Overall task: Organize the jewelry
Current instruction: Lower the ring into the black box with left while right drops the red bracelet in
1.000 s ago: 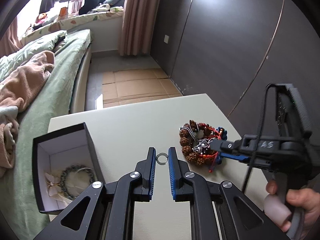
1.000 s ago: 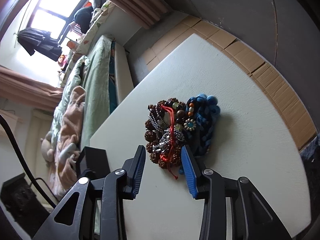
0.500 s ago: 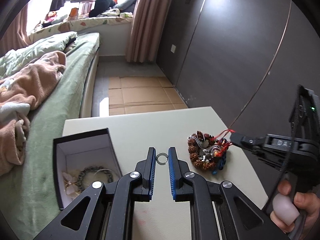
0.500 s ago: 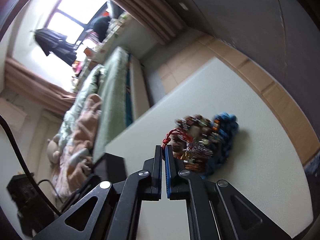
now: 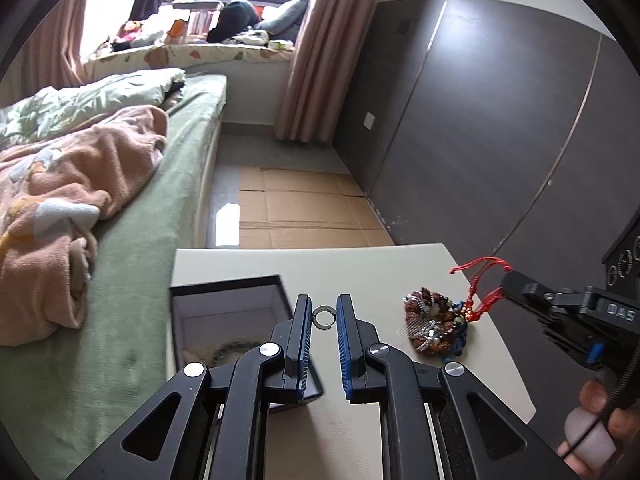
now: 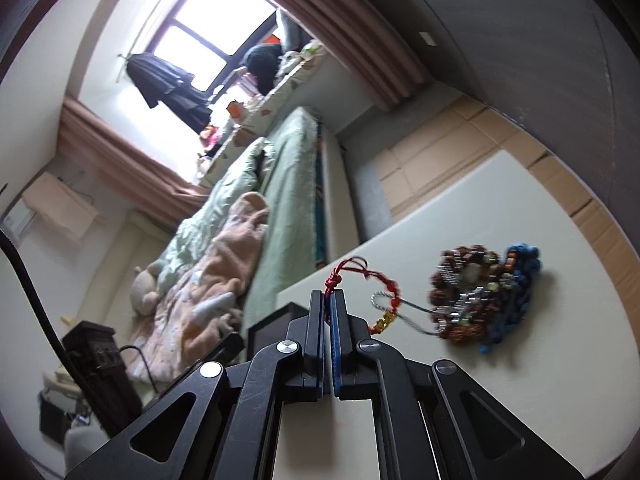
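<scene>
My left gripper (image 5: 323, 316) is shut on a small silver ring (image 5: 322, 317), held just above the white table (image 5: 360, 264) beside the open black box (image 5: 224, 304). A beaded bracelet (image 5: 232, 350) lies inside the box. At the right, my right gripper (image 5: 506, 282) (image 6: 329, 296) is shut on a red cord bracelet (image 5: 482, 270) (image 6: 362, 274), which hangs lifted above the pile of beaded jewelry (image 5: 434, 328) (image 6: 480, 296). A silver chain (image 6: 404, 306) trails from the cord back to the pile.
A bed with green sheets and a pink blanket (image 5: 80, 184) borders the table's left side. Cardboard (image 5: 304, 208) covers the floor beyond, and a dark wardrobe wall (image 5: 500, 140) runs along the right. A person's hand (image 5: 600, 432) holds the right tool.
The right jaws closed on the red cord and rose, pulling it up off the pile. My left gripper, still holding the ring, drew back and up, nearer the box.
</scene>
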Tool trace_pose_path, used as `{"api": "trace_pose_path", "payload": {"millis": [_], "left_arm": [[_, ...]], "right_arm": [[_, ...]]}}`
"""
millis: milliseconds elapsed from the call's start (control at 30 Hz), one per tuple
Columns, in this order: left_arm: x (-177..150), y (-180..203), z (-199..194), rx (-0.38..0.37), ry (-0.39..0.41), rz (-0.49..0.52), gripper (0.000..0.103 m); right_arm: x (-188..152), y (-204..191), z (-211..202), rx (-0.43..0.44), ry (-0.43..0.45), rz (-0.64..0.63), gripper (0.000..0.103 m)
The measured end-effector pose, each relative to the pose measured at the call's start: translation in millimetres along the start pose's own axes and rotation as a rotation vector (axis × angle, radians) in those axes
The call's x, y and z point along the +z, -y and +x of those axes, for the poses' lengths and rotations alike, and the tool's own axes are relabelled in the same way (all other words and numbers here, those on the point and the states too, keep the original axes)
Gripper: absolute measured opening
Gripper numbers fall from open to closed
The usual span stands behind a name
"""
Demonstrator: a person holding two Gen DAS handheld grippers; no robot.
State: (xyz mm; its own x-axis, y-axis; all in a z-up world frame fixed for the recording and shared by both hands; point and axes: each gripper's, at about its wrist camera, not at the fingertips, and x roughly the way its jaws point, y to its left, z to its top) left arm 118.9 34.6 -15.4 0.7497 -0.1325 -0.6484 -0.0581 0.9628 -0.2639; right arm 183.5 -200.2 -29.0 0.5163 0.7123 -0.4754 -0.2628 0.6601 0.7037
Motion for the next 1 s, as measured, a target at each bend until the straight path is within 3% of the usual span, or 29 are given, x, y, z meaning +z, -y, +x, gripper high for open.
{"api": "trace_pose_path", "payload": {"millis": [267,433,467,500,567,600,1000], "left_arm": [[2,-28,-2,0.041,-0.007,-0.035,0.013],[3,-52,11,0.014,-0.102,-0.139,0.016],[2,-57,14,0.002,-0.125,-0.164,0.018],[1,-65,18,-0.014,-0.148,-0.204,0.029],[0,-74,18,-0.002,-0.147,-0.248,0.067],[0,-78,14,0.01,-0.131,-0.26,0.072],[4,-101,-3,0.084,-0.073,-0.323,0.074]], "right_arm": [[-11,-32,12,0.078,-0.012,-0.055,0.005],[-20,-45,27,0.101,-0.049,-0.071,0.005],[-21,-48,31,0.11,-0.058,-0.073,0.005],[-23,-51,34,0.12,-0.065,-0.078,0.005],[-25,-56,40,0.13,-0.075,-0.091,0.005],[-26,-59,44,0.136,-0.083,-0.095,0.005],[-46,-73,96,0.168,-0.186,-0.111,0.005]]}}
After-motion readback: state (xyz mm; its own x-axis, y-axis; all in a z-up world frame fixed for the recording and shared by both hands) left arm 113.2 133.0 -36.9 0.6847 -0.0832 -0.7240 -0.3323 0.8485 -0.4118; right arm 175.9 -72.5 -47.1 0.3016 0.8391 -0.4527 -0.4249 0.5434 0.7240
